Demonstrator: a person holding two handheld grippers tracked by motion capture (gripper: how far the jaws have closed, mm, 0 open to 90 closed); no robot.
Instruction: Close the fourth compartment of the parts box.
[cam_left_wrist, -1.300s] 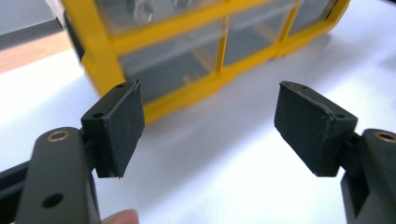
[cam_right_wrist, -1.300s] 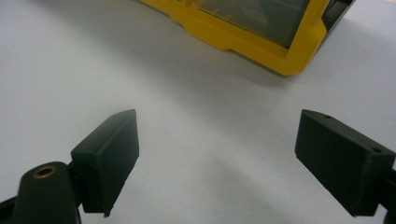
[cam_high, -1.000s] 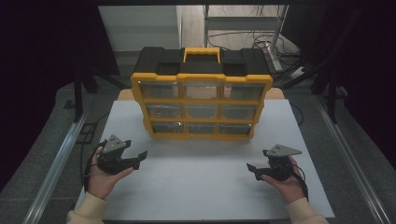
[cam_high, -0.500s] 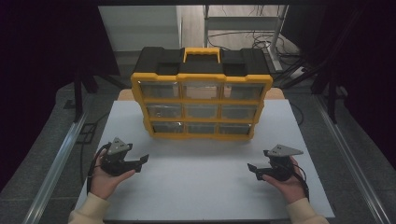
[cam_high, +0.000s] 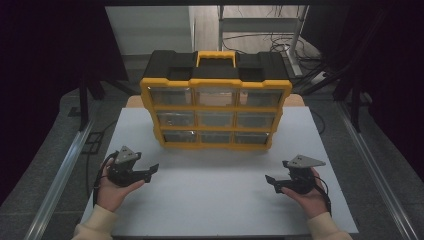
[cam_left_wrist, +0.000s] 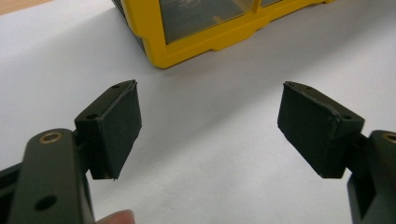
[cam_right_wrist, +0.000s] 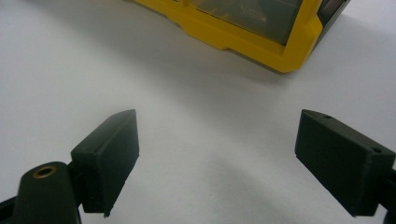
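A yellow and black organiser case (cam_high: 216, 102) with clear-fronted drawers and a yellow handle stands upright at the back of the white table (cam_high: 215, 200). My left gripper (cam_high: 150, 169) rests low over the table at the front left, a hand around it, its jaws wide apart with nothing between them. Its own view has the case's lower corner (cam_left_wrist: 187, 42) ahead, beyond the pads (cam_left_wrist: 119, 128). At the front right my right gripper (cam_high: 270, 181) is open too, pointing toward the middle. The case's other lower corner (cam_right_wrist: 289, 51) lies past its pads (cam_right_wrist: 112, 154).
Bare white tabletop stretches between the two grippers and in front of the case. Metal rails (cam_high: 60, 170) run along both sides of the table. Cables and table legs (cam_high: 260, 35) lie on the floor behind the case.
My left gripper has shifted slightly toward the front and the middle of the table. The right gripper and the case have stayed put.
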